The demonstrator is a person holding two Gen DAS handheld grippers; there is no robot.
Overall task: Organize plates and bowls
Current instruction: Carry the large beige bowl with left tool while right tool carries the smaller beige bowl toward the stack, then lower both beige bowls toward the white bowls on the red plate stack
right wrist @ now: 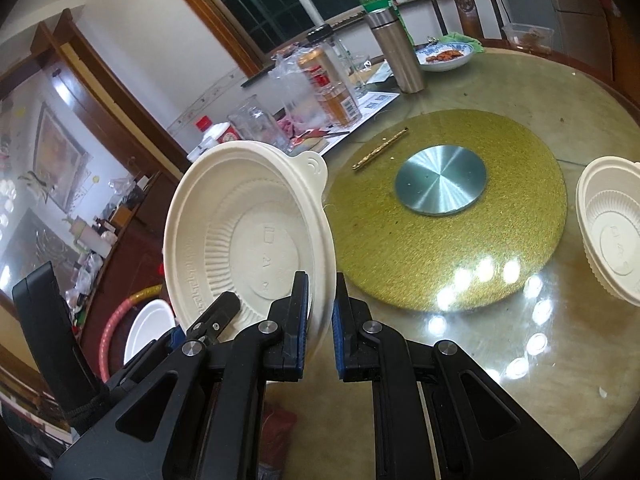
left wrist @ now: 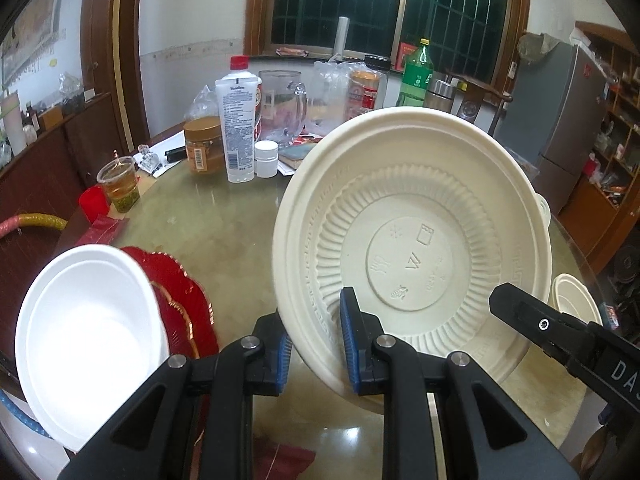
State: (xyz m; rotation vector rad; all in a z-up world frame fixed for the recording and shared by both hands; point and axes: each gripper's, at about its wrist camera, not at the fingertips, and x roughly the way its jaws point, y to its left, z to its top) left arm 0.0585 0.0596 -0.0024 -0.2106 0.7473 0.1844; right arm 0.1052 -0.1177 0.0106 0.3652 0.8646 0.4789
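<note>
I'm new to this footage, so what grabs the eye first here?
A big cream bowl tilted on edge above the table, gripped on its rim by both the left gripper and the right gripper. A white bowl sits on red plates at left.

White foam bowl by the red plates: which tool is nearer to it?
Left. The left tool grips the cream bowl right beside the white foam bowl; the right tool holds that cream bowl's opposite rim, farther away.
</note>
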